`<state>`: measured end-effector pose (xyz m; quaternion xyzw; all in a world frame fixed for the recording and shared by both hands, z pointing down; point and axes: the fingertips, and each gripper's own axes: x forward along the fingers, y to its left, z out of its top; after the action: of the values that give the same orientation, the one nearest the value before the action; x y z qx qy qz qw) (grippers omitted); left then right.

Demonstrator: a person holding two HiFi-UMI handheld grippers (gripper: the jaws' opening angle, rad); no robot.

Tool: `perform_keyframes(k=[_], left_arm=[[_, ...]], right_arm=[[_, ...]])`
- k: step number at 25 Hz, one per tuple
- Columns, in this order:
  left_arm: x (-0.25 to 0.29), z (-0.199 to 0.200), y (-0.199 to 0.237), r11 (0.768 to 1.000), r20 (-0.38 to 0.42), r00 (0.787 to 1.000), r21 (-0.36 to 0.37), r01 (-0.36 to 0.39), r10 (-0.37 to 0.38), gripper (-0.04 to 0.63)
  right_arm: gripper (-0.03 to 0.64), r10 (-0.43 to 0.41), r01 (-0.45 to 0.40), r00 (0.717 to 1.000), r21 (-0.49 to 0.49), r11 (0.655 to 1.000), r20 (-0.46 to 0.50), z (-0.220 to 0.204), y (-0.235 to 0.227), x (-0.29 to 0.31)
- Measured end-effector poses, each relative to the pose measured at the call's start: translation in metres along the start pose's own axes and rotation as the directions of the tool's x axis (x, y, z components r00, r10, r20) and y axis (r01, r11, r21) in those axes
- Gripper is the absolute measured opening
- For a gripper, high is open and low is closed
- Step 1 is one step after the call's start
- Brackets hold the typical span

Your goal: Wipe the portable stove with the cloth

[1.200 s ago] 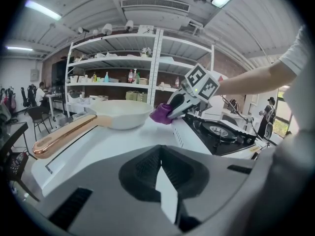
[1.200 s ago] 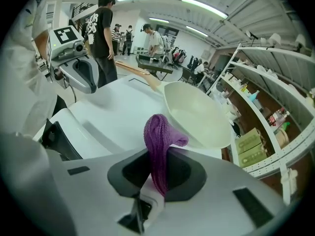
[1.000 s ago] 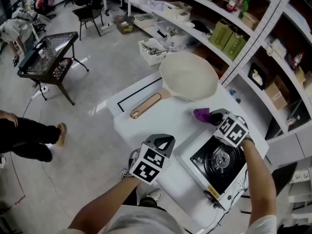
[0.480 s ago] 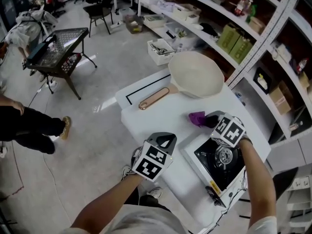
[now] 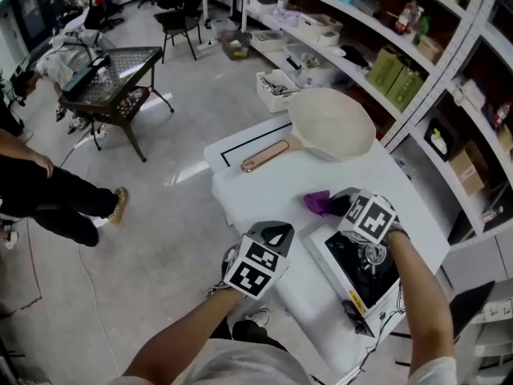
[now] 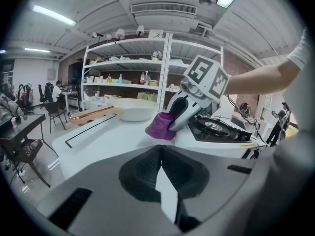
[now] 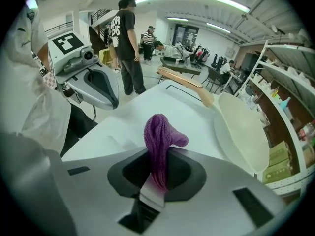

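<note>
A purple cloth [image 5: 317, 204] [image 7: 160, 140] is pinched in my right gripper [image 5: 341, 205], which is shut on it just off the far left corner of the portable stove [image 5: 358, 267]. The stove is white with a black top and round burner [image 6: 214, 127]. From the left gripper view, the cloth [image 6: 160, 125] hangs from the right gripper beside the stove's edge. My left gripper [image 5: 272, 235] hovers over the white table [image 5: 264, 191], left of the stove, its jaws shut with nothing between them.
A large cream pan [image 5: 330, 124] with a copper handle [image 5: 264, 156] lies at the table's far end. Shelving [image 5: 417, 62] runs along the right. A black wire cart [image 5: 111, 83] and a person [image 5: 48, 191] are on the floor to the left.
The right gripper with the cloth has shifted slightly left along the stove's far corner. The head view has drifted, so everything sits further right and lower.
</note>
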<state>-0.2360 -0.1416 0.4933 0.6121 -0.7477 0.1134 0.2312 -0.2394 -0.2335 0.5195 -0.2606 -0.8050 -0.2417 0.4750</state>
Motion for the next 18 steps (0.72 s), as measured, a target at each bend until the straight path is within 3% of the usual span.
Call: perform_keyframes(k=[18], left_arm=[[-0.042, -0.026, 0.002, 0.997, -0.032, 0.997, 0.024, 0.067, -0.067, 0.005]], right_arm=[[0.063, 0.022, -0.023, 1.0, 0.047, 0.999, 0.02, 0.04, 0.061, 0.011]])
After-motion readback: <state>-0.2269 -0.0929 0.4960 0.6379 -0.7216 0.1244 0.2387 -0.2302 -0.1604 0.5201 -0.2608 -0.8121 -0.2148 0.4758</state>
